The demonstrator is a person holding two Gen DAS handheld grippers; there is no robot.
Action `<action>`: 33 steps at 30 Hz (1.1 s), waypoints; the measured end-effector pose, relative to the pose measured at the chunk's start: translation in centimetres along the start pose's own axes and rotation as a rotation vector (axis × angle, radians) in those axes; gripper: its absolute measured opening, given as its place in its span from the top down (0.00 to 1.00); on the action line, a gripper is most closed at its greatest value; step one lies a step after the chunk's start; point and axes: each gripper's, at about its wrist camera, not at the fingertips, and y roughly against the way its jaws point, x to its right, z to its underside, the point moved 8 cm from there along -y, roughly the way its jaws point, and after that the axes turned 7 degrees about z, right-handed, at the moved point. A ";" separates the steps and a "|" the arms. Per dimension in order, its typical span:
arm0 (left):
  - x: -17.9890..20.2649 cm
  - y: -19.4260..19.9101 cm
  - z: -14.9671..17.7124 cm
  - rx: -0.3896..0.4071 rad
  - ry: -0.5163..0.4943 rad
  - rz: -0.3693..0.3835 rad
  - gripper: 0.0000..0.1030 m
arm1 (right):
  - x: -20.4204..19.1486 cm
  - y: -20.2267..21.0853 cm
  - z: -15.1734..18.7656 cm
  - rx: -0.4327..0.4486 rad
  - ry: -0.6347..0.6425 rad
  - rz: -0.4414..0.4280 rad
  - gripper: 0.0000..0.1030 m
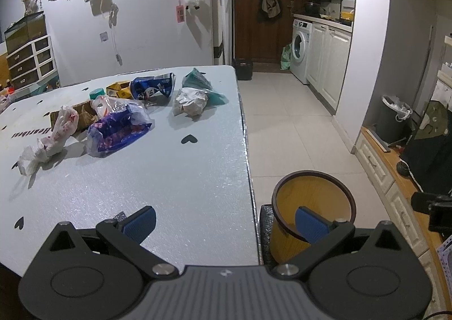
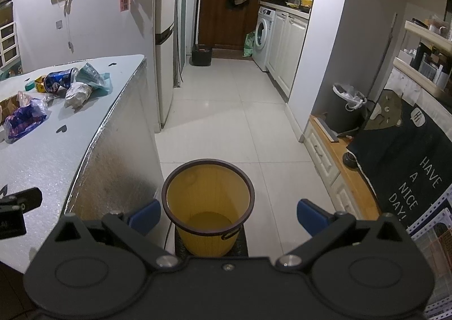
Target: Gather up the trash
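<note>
Both claws spread wide, empty: left gripper (image 1: 226, 224) straddles table edge (image 1: 248, 167), right gripper (image 2: 228, 215) over yellow bin (image 2: 208, 198); floor (image 2: 226, 122) beyond open.

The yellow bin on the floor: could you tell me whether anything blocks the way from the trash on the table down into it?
Nothing visible does. The trash lies apart on the table, and the bin stands open and empty just past the table's edge. Both grippers, left and right, are open and empty.
</note>
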 end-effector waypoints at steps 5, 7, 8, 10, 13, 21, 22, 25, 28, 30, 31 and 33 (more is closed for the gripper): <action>-1.7 -0.8 0.0 0.014 0.015 -0.038 0.00 | -0.4 -0.8 -0.4 0.015 0.004 -0.009 0.00; -3.1 -1.2 -0.1 0.017 0.026 -0.068 0.00 | -0.8 -1.1 -0.7 0.032 0.006 -0.013 0.00; -3.9 -1.4 -0.1 0.015 0.034 -0.083 0.00 | -1.1 -1.2 -1.0 0.042 0.010 -0.017 0.00; -5.5 -1.6 -0.1 0.012 0.054 -0.109 0.00 | -1.8 -1.5 -1.4 0.056 0.020 -0.024 0.00; -8.3 -1.8 -0.2 0.017 0.084 -0.151 0.00 | -3.4 -2.0 -2.2 0.076 0.032 -0.047 0.00; -15.6 -1.2 0.0 0.032 0.130 -0.256 0.00 | -9.6 -3.2 -5.1 0.145 0.059 -0.162 0.00; -16.5 -1.1 0.1 0.032 0.134 -0.265 0.00 | -10.4 -3.3 -5.5 0.158 0.062 -0.179 0.00; -18.9 -0.9 0.4 0.033 0.147 -0.282 0.00 | -13.3 -3.2 -6.9 0.219 0.069 -0.254 0.00; -21.0 -0.5 0.7 0.034 0.158 -0.279 0.00 | -16.8 -2.9 -8.4 0.277 0.095 -0.362 0.00; -22.4 -0.2 0.9 0.034 0.163 -0.286 0.00 | -19.5 -2.6 -9.4 0.310 0.120 -0.439 0.00; -23.0 0.0 0.9 0.034 0.160 -0.292 0.00 | -20.9 -2.7 -9.9 0.313 0.134 -0.467 0.00; -24.2 0.3 0.9 0.032 0.151 -0.296 0.00 | -23.6 -3.0 -10.8 0.310 0.155 -0.500 0.00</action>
